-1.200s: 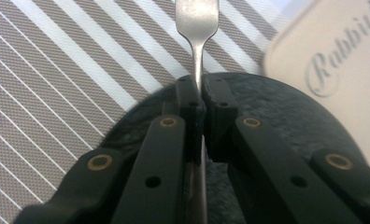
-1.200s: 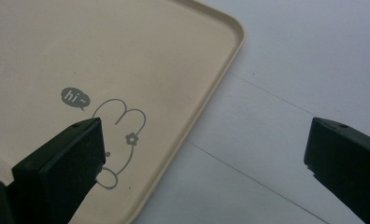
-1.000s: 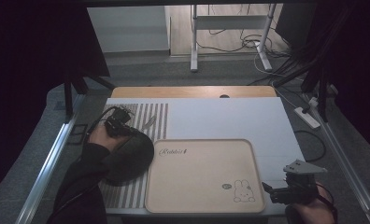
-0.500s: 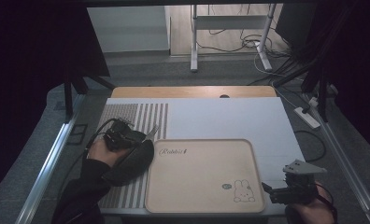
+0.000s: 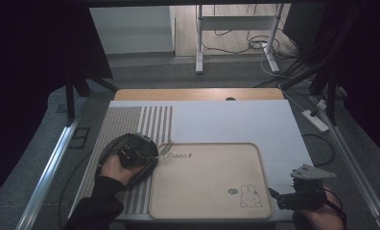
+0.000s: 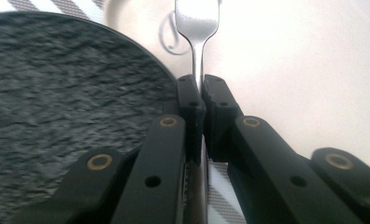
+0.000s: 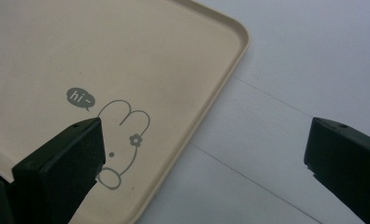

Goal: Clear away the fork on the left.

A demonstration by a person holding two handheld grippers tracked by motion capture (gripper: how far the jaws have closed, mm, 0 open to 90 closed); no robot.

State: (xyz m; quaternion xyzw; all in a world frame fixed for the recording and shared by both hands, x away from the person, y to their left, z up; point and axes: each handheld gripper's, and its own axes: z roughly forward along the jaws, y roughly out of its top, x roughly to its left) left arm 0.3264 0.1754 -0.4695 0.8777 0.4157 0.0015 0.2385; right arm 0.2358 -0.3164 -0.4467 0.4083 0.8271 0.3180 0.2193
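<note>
Left gripper (image 6: 202,93) pinching fork (image 6: 196,21) by its handle, tines reaching over tray (image 5: 212,191) rim, likely for placing. Right gripper (image 7: 206,154) spread, waiting at tray's corner.

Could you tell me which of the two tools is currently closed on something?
The left tool: its jaws clamp a fork beside the dark plate, whereas the right tool stands open.

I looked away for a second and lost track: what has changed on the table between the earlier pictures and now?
The left hand-held gripper, shut on a fork, has come toward the person over the dark plate, its fork tip now at the beige tray's upper left corner. The plate, the tray and the open right hand-held gripper stayed where they were.
</note>
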